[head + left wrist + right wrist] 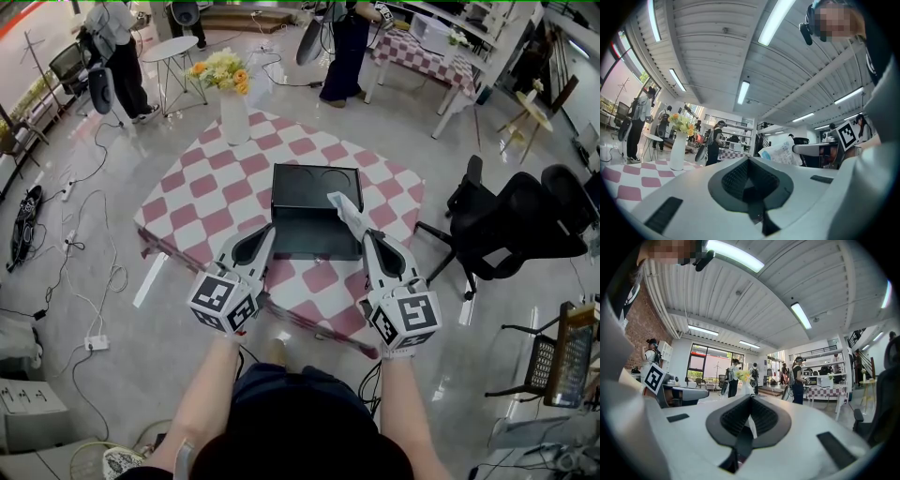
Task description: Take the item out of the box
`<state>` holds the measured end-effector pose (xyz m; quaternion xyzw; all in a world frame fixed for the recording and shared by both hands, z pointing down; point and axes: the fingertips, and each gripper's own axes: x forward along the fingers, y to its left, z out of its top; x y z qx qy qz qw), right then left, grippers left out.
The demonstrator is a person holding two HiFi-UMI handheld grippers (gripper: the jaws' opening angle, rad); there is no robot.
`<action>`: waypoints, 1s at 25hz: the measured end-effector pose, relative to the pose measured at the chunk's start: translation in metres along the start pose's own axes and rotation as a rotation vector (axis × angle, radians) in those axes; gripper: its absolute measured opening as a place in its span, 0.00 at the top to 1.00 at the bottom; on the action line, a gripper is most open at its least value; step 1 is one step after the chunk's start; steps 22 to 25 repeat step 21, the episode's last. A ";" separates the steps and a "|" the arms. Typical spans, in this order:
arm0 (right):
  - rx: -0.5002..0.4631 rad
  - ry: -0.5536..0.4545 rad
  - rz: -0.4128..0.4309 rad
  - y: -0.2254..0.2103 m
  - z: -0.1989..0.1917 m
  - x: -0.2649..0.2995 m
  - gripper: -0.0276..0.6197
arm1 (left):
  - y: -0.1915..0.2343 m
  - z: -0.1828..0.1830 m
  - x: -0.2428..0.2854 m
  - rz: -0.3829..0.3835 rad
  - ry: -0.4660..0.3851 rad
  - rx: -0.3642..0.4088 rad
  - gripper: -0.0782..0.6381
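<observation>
While the right gripper [364, 234] has its jaws clamped on the white packet [343, 208], held over the black box [300, 202] on the counter [216, 202], removal looks nearly done. The left gripper [270, 231] has its jaws together, empty.

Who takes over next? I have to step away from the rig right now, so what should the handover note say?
Left gripper: shut and empty, at the near left corner of the box.
Right gripper: shut on a white packet, held over the box's right side.
Box: black, in the middle of the table.
Done: the packet is gripped and appears to be lifted out of the box.
Left: carry the packet clear of the box, then probably set it down on the table. Whether anything else is in the box cannot be told.
</observation>
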<state>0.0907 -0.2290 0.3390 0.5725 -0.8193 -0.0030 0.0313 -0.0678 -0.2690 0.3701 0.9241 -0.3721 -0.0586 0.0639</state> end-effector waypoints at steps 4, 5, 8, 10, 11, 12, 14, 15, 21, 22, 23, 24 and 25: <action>0.002 0.002 0.000 0.001 -0.001 0.000 0.95 | 0.002 -0.001 -0.003 0.004 0.003 0.000 0.89; 0.002 0.003 -0.001 0.001 -0.002 -0.001 0.95 | 0.002 -0.001 -0.004 0.005 0.004 0.000 0.89; 0.006 0.005 0.001 0.003 -0.004 0.000 0.95 | 0.005 -0.004 -0.008 0.011 0.008 -0.001 0.89; 0.009 0.006 0.002 0.004 -0.006 0.002 0.95 | 0.007 -0.005 -0.010 0.015 0.010 -0.002 0.89; 0.010 0.007 0.002 0.005 -0.006 0.002 0.95 | 0.008 -0.005 -0.011 0.017 0.010 -0.003 0.89; 0.011 0.007 0.003 0.006 -0.007 0.003 0.95 | 0.009 -0.006 -0.012 0.020 0.011 -0.004 0.89; 0.012 0.008 0.006 0.007 -0.009 0.004 0.95 | 0.011 -0.007 -0.013 0.024 0.010 -0.004 0.89; 0.012 0.008 0.007 0.008 -0.010 0.004 0.95 | 0.012 -0.007 -0.014 0.025 0.009 -0.004 0.89; 0.019 0.006 0.011 0.009 -0.012 0.006 0.95 | 0.014 -0.008 -0.015 0.028 0.006 -0.004 0.89; 0.019 0.006 0.011 0.009 -0.012 0.006 0.95 | 0.014 -0.008 -0.015 0.028 0.006 -0.004 0.89; 0.019 0.006 0.011 0.009 -0.012 0.006 0.95 | 0.014 -0.008 -0.015 0.028 0.006 -0.004 0.89; 0.019 0.006 0.011 0.009 -0.012 0.006 0.95 | 0.014 -0.008 -0.015 0.028 0.006 -0.004 0.89; 0.019 0.006 0.011 0.009 -0.012 0.006 0.95 | 0.014 -0.008 -0.015 0.028 0.006 -0.004 0.89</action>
